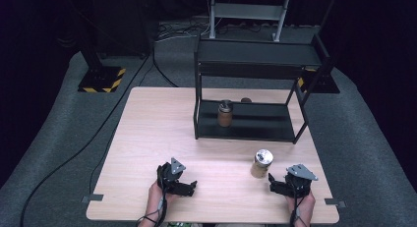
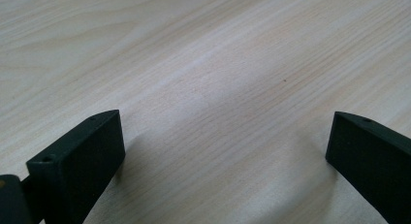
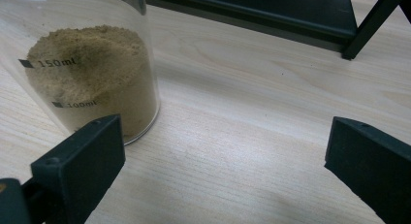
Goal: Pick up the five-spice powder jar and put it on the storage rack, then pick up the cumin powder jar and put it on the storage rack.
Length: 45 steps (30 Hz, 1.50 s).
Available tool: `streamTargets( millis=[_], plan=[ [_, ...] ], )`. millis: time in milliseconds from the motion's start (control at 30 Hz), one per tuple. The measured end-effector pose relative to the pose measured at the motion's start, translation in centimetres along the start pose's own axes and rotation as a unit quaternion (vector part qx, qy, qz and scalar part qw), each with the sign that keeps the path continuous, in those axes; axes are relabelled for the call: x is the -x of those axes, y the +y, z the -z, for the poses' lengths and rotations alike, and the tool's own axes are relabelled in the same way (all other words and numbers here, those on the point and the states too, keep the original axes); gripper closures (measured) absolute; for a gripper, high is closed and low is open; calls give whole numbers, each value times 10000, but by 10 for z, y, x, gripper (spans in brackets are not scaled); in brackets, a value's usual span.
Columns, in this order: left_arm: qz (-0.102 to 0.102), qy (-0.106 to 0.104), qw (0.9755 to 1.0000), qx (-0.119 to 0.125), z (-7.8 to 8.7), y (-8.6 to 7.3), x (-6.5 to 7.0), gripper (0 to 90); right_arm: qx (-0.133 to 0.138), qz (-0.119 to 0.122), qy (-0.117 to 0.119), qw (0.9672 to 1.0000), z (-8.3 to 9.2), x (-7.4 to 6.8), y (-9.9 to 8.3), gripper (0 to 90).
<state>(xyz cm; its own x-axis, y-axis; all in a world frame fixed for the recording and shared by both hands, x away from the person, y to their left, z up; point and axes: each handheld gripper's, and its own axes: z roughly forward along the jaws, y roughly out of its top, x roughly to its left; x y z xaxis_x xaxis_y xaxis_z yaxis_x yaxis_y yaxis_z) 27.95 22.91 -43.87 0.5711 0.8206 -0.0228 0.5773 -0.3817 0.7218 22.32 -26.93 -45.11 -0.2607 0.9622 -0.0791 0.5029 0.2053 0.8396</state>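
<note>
Two jars (image 1: 261, 163) (image 1: 225, 113); one rack (image 1: 255, 55)

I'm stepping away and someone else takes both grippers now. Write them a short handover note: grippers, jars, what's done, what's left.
Left gripper: open, holding nothing, low over bare table.
Right gripper: open, holding nothing, just right of the near jar.
Near jar: upright on the table in front of the rack, silver lid on, tan powder near the 150 mL mark, not between the jaws.
Second jar: upright on the rack's lower shelf, left part.
Done: one jar on the shelf.
Left, probably: grasp the near jar and shelve it too.
</note>
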Motion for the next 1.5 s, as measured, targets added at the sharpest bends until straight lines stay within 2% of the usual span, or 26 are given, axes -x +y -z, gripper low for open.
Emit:
streamTargets(
  millis=[333,800,1200,1333,1433,1500],
  plan=[
    [-2,112,9999,2,0,-1,5,1,-12,13,-15,10000,0,-1,0,0],
    [-19,107,9999,5,0,-1,5,0,-30,18,-56,10000,-1,-2,1,0],
    [-28,116,9999,11,0,-1,5,2,-462,80,-211,9987,-8,-9,16,0],
    [-29,115,9999,11,0,-1,5,2,-564,140,-160,9982,-9,-8,19,0],
    [-31,115,9999,12,0,-1,5,2,-482,-19,102,9988,-5,-1,18,0],
    [-31,117,9999,13,0,-1,5,2,-442,22,174,9989,-1,-1,20,0]
  ],
)
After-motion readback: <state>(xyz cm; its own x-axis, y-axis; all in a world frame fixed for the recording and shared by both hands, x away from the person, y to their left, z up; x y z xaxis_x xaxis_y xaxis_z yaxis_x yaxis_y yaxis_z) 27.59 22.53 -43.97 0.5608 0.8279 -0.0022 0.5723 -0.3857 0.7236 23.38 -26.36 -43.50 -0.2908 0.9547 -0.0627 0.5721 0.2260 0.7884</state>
